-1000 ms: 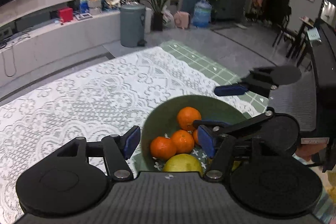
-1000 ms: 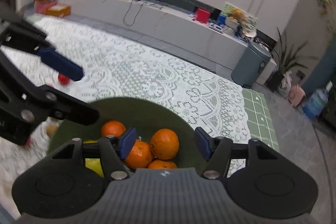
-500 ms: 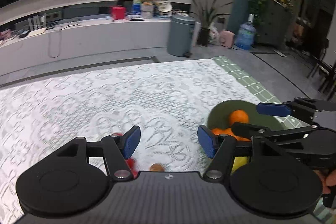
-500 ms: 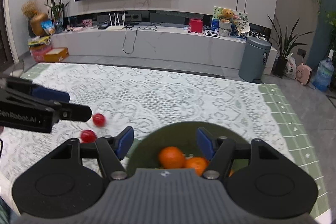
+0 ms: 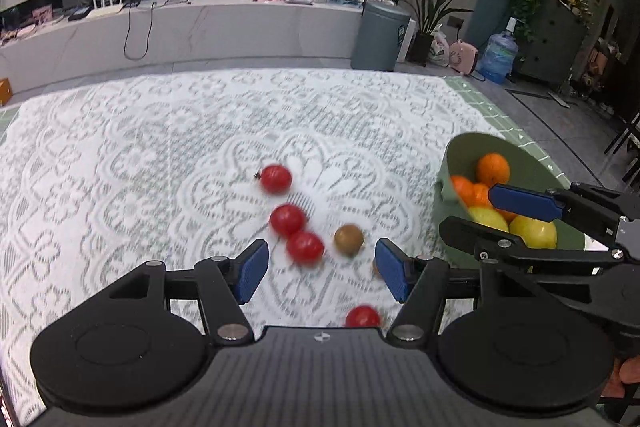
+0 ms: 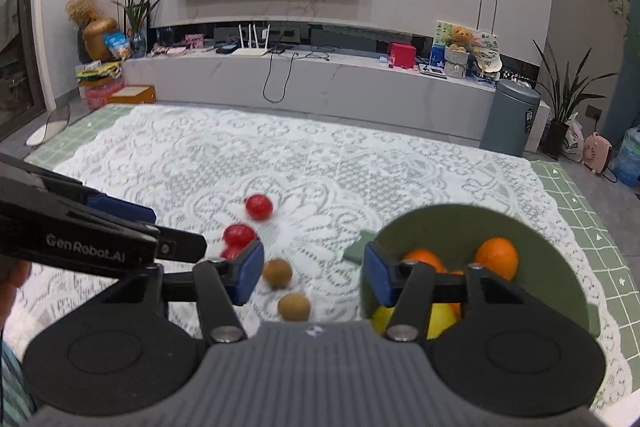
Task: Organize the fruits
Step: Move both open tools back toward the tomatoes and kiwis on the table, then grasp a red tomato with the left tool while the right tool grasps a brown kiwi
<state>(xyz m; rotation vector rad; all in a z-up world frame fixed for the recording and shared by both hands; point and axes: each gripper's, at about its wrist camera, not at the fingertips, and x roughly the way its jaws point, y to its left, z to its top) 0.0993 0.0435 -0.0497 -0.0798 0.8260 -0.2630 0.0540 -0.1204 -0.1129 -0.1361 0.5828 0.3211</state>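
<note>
A green bowl [image 5: 464, 151] [image 6: 560, 259] holds oranges [image 5: 493, 169] [image 6: 496, 258] and yellow fruit [image 5: 534, 231]. Several small red tomatoes [image 5: 275, 179] [image 6: 259, 206] and brown round fruits [image 5: 349, 239] [image 6: 277, 273] lie on the white lace tablecloth [image 5: 160, 147], left of the bowl. My left gripper [image 5: 322, 269] is open and empty, just short of the tomatoes. My right gripper [image 6: 314, 271] is open and empty, above the brown fruits and the bowl's left rim; it also shows in the left wrist view [image 5: 492, 215] over the bowl.
A grey bin [image 6: 510, 117] and a long white TV bench [image 6: 320, 79] stand beyond the table's far edge. Green checked cloth [image 6: 592, 227] shows along the table's right side. The left gripper's arm [image 6: 80, 231] reaches in at the left.
Both grippers have swung left from above the bowl toward the middle of the table. The tomatoes and brown fruits have come into view; the bowl now lies to the right.
</note>
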